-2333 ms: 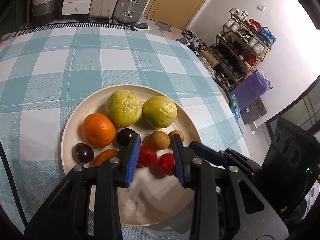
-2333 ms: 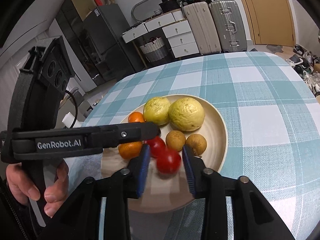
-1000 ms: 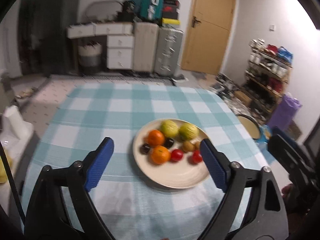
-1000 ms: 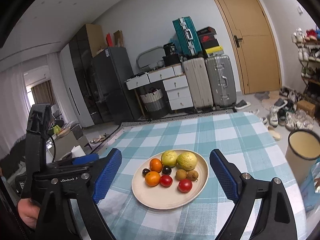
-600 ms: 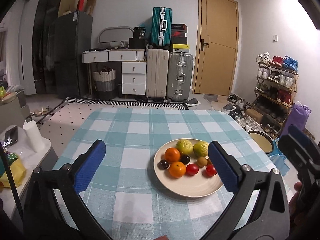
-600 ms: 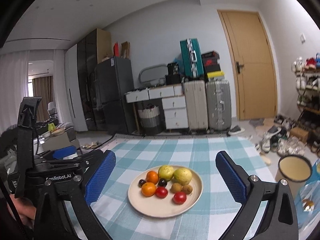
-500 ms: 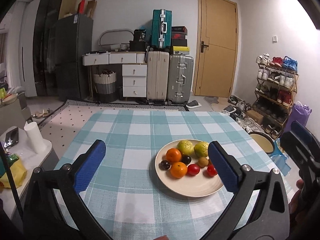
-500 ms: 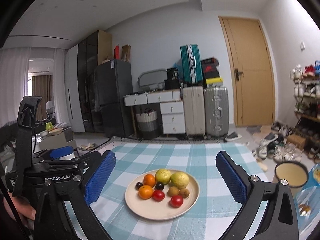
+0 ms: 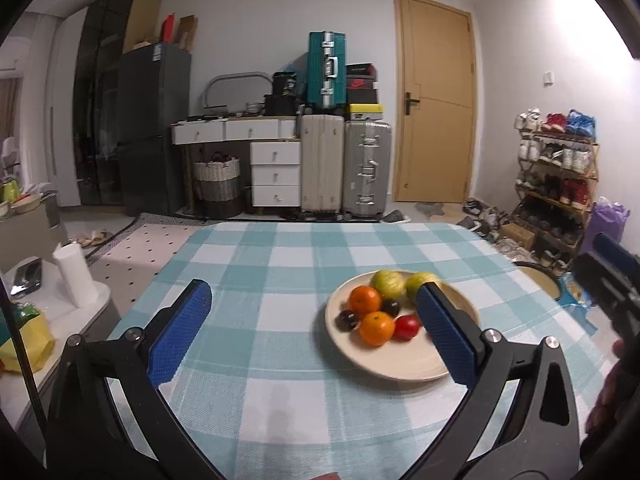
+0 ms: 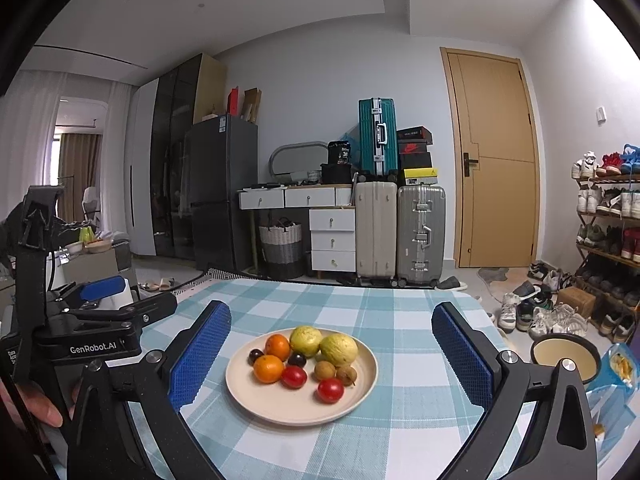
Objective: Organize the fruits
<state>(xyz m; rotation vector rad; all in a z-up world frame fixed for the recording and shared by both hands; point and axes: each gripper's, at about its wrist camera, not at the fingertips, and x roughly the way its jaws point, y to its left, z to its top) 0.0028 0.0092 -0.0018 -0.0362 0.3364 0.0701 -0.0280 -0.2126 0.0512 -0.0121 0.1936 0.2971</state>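
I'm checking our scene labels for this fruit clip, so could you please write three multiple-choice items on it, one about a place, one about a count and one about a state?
1. Where do the fruits lie?
A. On the cream plate
B. Scattered over the checked tablecloth
C. In the woven basket

2. How many oranges are on the plate?
A. One
B. Two
C. Four

3. How do the right gripper and the left gripper stand?
A. Both shut on fruit
B. One open, one shut
C. Both open, holding nothing

Answers:
1. A, since every fruit sits inside the plate's rim in the right wrist view.
2. B, since two oranges lie side by side at the plate's left.
3. C, since each pair of blue fingers stands wide apart with only air between.
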